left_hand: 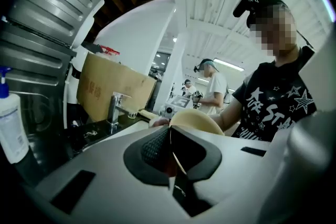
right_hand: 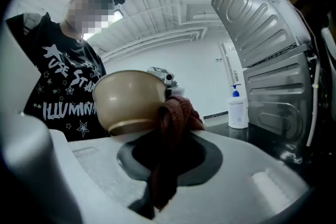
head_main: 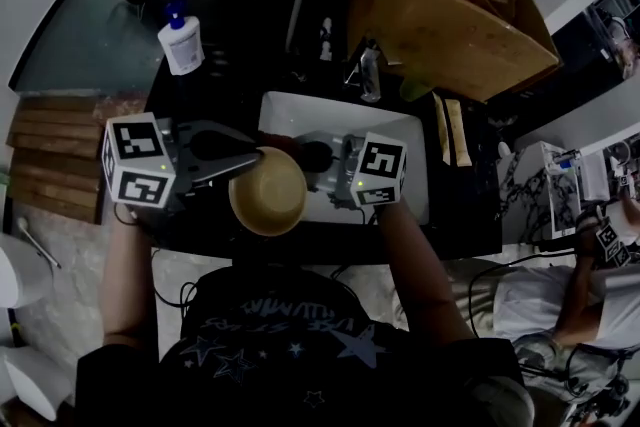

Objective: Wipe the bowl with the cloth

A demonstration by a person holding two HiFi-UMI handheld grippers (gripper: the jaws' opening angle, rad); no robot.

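i had the bowl [head_main: 267,190] in the middle of the head view, held over the near edge of the sink [head_main: 405,130] with its mouth turned up at the camera. the left claw [head_main: 243,167] lay at centre left of that frame and was pinched tight on the bowl's left rim. in the left gripper view the rim showed edge-on between the pads as a thin pale line.

the right claw [head_main: 312,158] sat at centre right, facing the left one across the bowl. it was pressed together on the cloth [right_hand: 177,110], a dark red wad bunched past its tips with a tail hanging back between the jaws. in the right gripper view the bowl filled the left of centre. the wad sat just to its right, against the outer wall near the rim. i could not tell whether it was touching or only just beside.

so the cloth was on the outside of the bowl, on its right side in the head view. the inside lay left of the right claw, past the rim. i judged the right claw would have to clear that rim, or the left claw tip the mouth toward it, before any wiping inside.
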